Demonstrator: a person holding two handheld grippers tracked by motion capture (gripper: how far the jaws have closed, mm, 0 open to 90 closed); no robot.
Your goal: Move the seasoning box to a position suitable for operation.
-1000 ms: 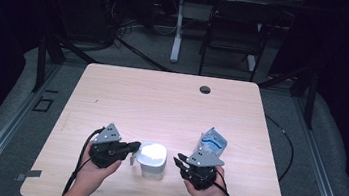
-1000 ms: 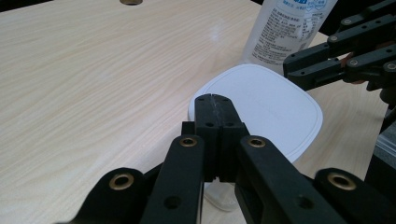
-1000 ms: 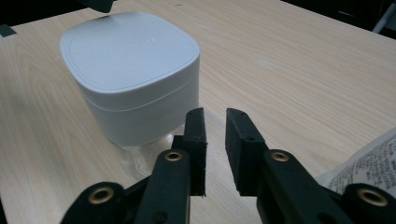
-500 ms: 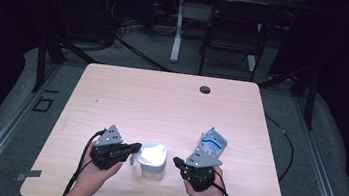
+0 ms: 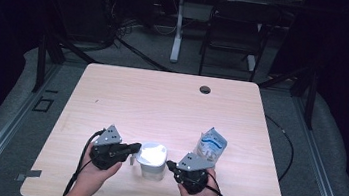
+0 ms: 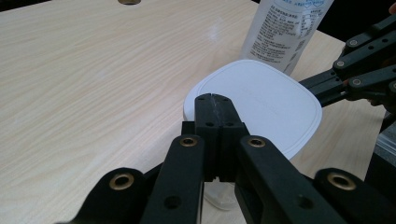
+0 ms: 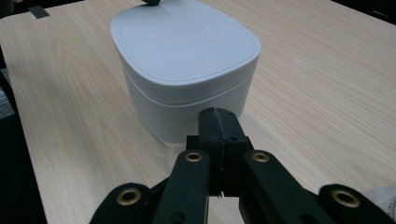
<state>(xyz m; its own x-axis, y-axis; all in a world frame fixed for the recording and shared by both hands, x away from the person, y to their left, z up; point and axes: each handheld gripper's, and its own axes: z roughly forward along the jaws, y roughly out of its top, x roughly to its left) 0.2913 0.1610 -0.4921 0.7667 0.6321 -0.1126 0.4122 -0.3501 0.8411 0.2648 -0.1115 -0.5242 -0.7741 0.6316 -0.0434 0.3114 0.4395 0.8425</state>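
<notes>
A white rounded-square container (image 5: pixel 151 159) with a lid (image 6: pixel 261 100) stands near the table's front edge. My left gripper (image 5: pixel 137 149) comes from its left, jaws shut, nothing between them. Its tip (image 6: pixel 214 99) sits over the lid's near rim. My right gripper (image 5: pixel 170 166) points at the container from the right, also shut and empty. Its tip (image 7: pixel 218 113) is low by the container's wall (image 7: pixel 187 93), just short of it. A white-and-blue printed pouch (image 5: pixel 211 145) stands upright behind the right gripper. The pouch (image 6: pixel 286 28) rises beyond the lid in the left gripper view.
The wooden table (image 5: pixel 162 101) has a dark cable hole (image 5: pixel 205 89) near its far edge. A black chair (image 5: pixel 236 30) and a desk leg (image 5: pixel 177 33) stand beyond it. The right gripper's black links (image 6: pixel 359 70) reach in at the lid's far side.
The right gripper has edged left, closer to the container, and its jaws have come together. The left gripper, the container and the pouch have kept their places.
</notes>
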